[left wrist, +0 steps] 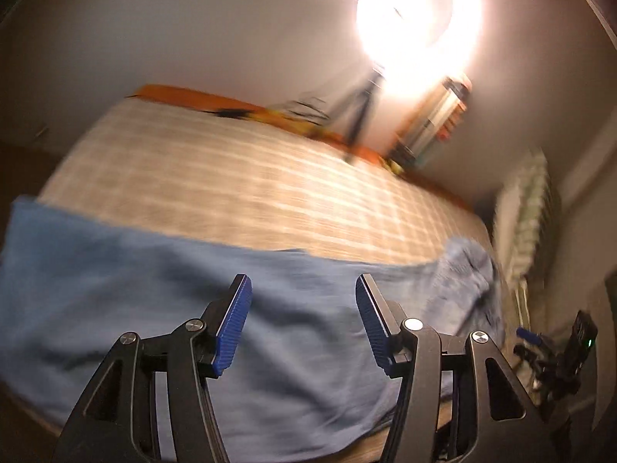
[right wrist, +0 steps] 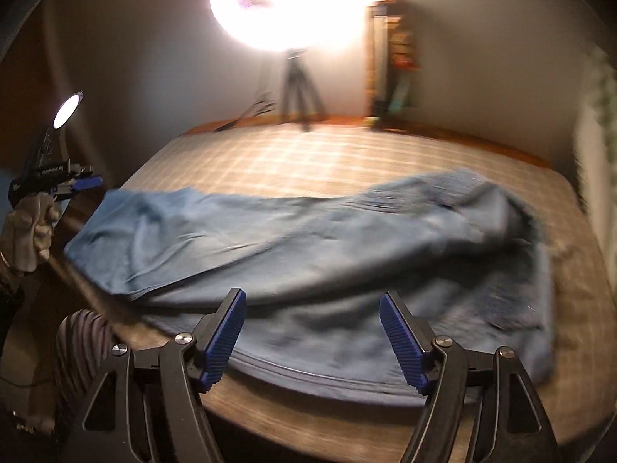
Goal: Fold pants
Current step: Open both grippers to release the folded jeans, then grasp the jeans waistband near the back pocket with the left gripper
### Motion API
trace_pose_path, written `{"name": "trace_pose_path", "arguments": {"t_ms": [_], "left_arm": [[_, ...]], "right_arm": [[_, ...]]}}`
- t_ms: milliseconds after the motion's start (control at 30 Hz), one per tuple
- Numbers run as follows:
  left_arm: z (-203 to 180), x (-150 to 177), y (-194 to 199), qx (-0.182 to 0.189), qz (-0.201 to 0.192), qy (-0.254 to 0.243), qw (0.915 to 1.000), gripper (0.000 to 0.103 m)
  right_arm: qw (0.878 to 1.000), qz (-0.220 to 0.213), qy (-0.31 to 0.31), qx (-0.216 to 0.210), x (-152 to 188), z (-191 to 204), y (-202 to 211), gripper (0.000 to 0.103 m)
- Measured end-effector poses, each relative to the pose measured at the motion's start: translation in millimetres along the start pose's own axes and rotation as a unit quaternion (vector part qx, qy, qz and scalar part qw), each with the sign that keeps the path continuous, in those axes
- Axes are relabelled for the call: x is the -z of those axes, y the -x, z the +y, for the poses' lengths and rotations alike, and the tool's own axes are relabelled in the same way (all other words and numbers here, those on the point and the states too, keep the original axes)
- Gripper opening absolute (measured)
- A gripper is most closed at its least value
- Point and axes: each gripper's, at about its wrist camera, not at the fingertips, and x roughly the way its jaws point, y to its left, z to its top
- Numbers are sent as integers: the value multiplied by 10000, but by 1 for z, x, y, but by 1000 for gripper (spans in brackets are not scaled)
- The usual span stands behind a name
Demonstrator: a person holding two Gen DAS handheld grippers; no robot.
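Soft cloth on a woven checked bed

The pants are seen as matt, creased blue cloth; ribbed blue plastic pads and matt black arms are shown on the right gripper.

Dim warm room. Glaring white ring lamp on a dark tripod, far beyond the fingertips, blows out to pure glare. Motion blur smears the checked beige bedcover. Black ribbed-blue fingers stay sharp. Fisheye bends and darkens the edges.
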Motion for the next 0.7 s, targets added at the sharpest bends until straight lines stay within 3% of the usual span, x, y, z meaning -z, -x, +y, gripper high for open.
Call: {"name": "trace_pose_path", "arguments": {"t_ms": [167, 267, 400, 500, 700], "left_arm": [[-74, -19, -51, 466, 545, -612, 9955, 55], [-121, -22, -89, 833, 915, -903, 9882, 62], [-169, -19, -141, 1196, 1443, -1102, 9761, 64], [-192, -15, -185, 1241, 1806, -1063, 9699, 64], [-208, -3, -246, 1167, 2180, -793, 9657, 64]], "right_arm": [[9971, -112, -640, 397, 9, -51, 14, 75], [9938, -88, -973, 531, 14, -76, 16, 75], [9906, -82, -1245, 554, 16, -100, 14, 77], [9906, -97, -1254, 534, 14, -109, 13, 77], [9924, -79, -1065, 607, 5, -123, 7, 77]]}}
